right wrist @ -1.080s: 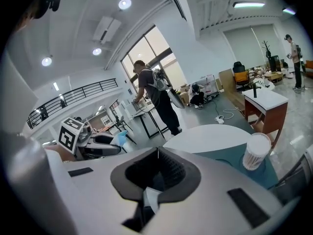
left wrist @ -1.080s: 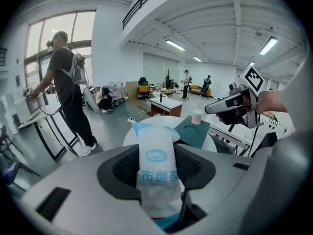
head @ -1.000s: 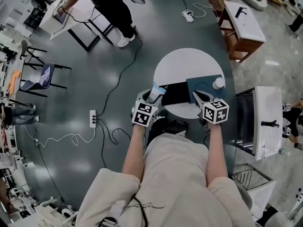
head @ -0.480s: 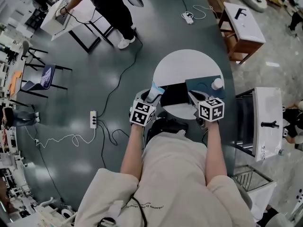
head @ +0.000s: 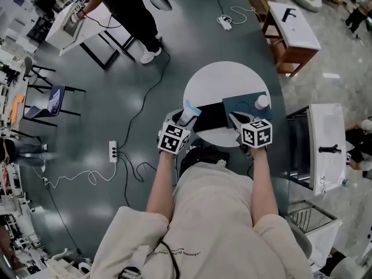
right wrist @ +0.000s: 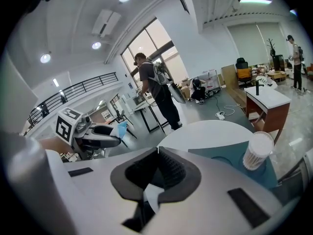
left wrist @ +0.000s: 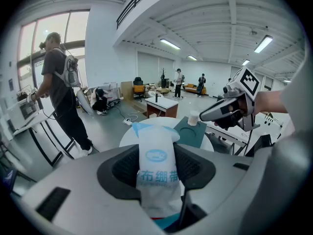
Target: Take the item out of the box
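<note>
1 white packet (left wrist: 156,173) tight in left gripper (left wrist: 156,153); right gripper (right wrist: 156,153) fully closed, empty; 1 black box (head: 212,116).

This looks like a big open lab or workshop hall. The grey polished floor (head: 116,115) has loose cables (head: 139,106) and a power strip (head: 113,151) lying on it. Work tables (head: 70,25), a round white surface (head: 226,77) and scattered chairs (head: 52,95) stand about. There are long strip lights (left wrist: 168,44) overhead, tall windows (right wrist: 151,48) and a railed upper gallery (right wrist: 73,94). People (left wrist: 178,80) stand among desks at the far end.
</note>
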Available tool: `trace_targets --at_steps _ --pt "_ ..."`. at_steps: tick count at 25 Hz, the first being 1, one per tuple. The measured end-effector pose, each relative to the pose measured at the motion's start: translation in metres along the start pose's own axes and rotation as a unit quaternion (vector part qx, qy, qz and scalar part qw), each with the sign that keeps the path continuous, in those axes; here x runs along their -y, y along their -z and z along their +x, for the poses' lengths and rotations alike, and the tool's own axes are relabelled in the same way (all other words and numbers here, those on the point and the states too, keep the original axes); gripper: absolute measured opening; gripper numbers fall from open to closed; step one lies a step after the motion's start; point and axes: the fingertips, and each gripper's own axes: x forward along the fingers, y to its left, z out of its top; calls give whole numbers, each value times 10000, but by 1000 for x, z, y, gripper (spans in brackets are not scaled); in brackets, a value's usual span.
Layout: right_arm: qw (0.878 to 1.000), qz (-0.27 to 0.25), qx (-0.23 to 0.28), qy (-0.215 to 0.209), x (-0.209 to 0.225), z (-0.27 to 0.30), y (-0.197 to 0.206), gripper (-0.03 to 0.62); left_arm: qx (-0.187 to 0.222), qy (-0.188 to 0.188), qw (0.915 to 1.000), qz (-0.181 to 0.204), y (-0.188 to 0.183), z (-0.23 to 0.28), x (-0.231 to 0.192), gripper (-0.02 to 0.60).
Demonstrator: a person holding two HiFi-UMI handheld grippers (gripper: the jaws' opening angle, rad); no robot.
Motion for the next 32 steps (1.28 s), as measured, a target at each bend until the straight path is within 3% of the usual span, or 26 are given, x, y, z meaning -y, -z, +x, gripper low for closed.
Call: trace_targets --at_steps 12,32 --pt "10000 22 8 38 17 -15 -1 37 -60 239 9997 68 -10 23 21 209" --pt "9998 -79 200 0 20 -8 -19 35 -65 148 9998 -113 -8 27 6 209"
